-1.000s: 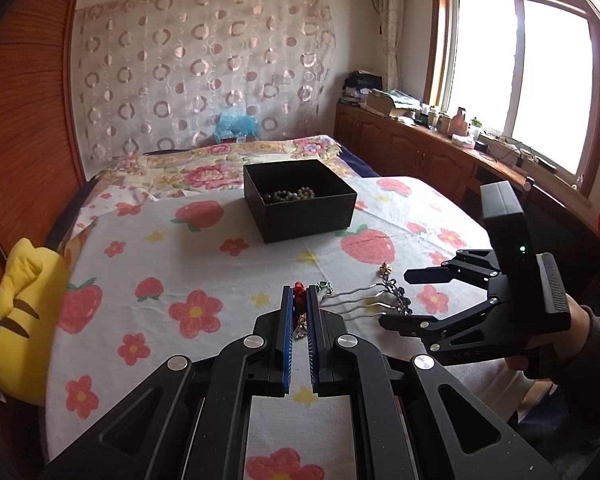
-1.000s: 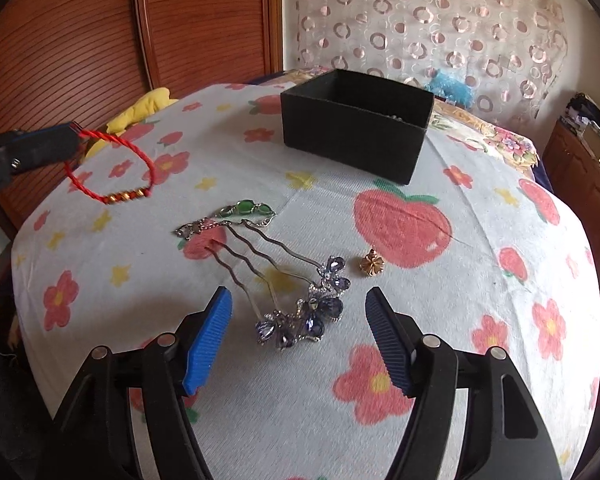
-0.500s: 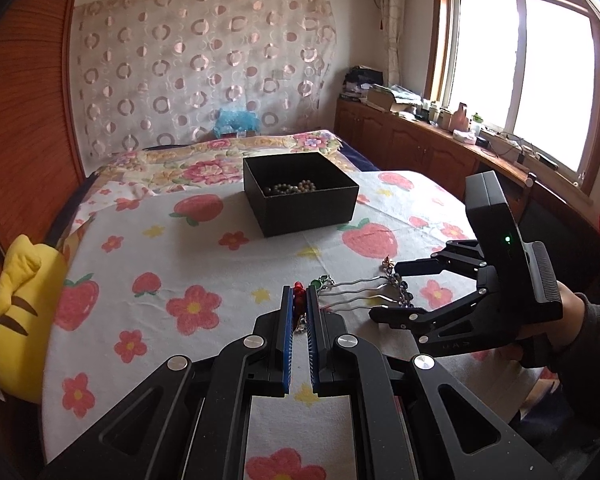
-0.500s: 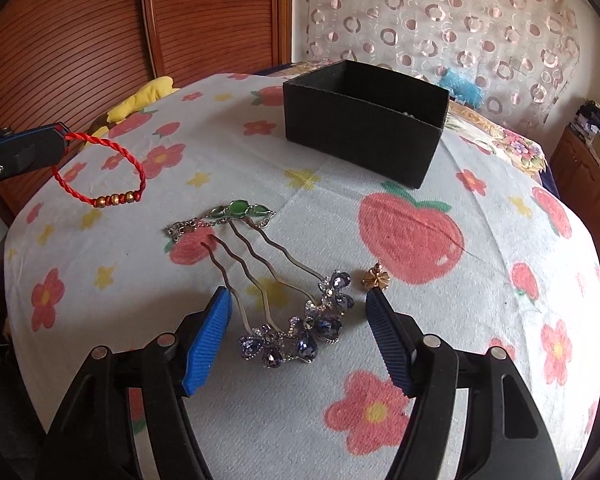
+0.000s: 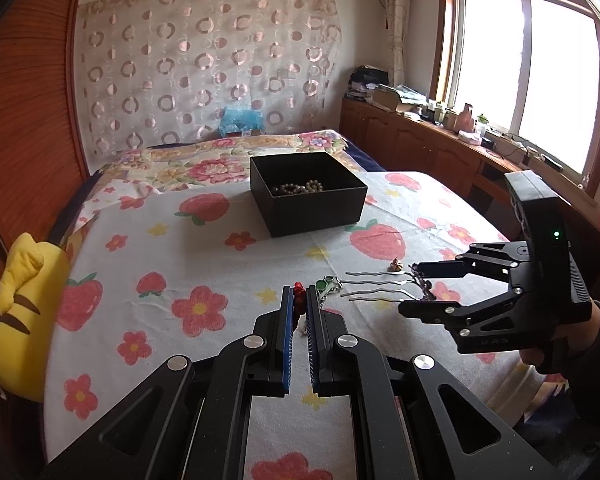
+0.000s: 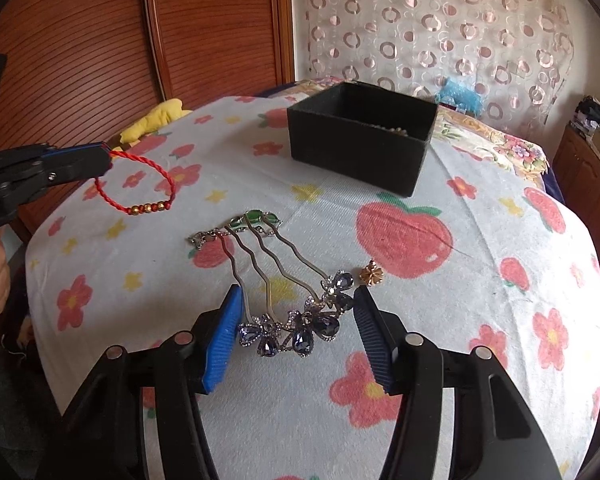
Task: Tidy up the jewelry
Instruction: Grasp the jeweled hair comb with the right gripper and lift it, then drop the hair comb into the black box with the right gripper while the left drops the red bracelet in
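Left gripper [image 5: 299, 303] clenched on red braided cord bracelet with gold beads [image 6: 139, 184], dangling clear of the cloth, presumably bound for square black box [image 6: 360, 140]; right gripper [image 6: 296, 320] spread wide, straddling blue crystal flower hair comb [image 6: 296, 326] on strawberry-print tablecloth [image 6: 480, 240]; box contents barely glimpsed as beads

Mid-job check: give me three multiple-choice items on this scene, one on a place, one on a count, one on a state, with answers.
1. Where is the gold flower charm?
A. in the black box
B. on the cloth beside the hair comb
C. in the left gripper

2. How many prongs has the hair comb?
A. two
B. three
C. five

3. How is the red bracelet held?
A. pinched by the left gripper
B. lying flat
C. in the right gripper

Answers: B, it lies on the cloth right of the comb's gems; B, three wavy prongs show; A, it dangles from the shut fingers.
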`<state>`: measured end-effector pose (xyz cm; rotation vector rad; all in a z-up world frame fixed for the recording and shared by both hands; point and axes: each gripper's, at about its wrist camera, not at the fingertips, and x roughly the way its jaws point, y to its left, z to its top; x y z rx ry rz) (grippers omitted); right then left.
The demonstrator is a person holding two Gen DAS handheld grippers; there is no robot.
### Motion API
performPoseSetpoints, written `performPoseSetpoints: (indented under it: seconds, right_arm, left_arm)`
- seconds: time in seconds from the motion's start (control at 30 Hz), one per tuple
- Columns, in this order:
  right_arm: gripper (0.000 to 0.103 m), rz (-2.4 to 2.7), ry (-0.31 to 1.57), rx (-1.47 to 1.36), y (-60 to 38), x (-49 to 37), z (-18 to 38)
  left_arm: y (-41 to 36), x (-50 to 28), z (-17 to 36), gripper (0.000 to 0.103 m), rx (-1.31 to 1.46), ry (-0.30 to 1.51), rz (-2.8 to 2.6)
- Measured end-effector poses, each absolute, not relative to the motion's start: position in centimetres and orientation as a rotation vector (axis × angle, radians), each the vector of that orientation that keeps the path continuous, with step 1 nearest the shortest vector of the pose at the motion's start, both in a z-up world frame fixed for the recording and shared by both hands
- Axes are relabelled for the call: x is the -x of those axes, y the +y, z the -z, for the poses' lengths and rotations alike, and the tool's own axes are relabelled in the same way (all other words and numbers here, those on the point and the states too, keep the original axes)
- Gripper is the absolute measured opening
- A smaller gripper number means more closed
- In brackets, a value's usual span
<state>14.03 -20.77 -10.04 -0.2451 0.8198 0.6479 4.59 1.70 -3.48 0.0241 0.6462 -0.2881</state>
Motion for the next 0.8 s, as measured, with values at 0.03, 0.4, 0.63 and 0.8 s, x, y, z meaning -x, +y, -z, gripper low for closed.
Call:
performPoseSetpoints:
  seconds: [0.03,0.4,0.63,0.8]
  right_arm:
    - [0.059,-0.645,0.814,0.247,-20.9,-14.0,9.8]
    - [0.059,-0.624,0.771,0.256,-21.5,-15.7,7.8]
    - [0.059,-0.616,0.735,0.258,-21.4,-18.8,5.9]
    - [0.059,-0.617,0.716,0.240,-21.5,-21.6,4.7]
  left_arm:
    - [1.7,-4.7,3.4,0.005,-0.026,0.645,0.287]
    - [1.4,-6.4,2.6,0.005,-0.042,0.632,0.282]
    - [1.3,-8.0,1.9,0.006,-0.046,0.624,0.282]
    - [1.1,-10.0,0.6,0.006,-0.055,0.610,0.278]
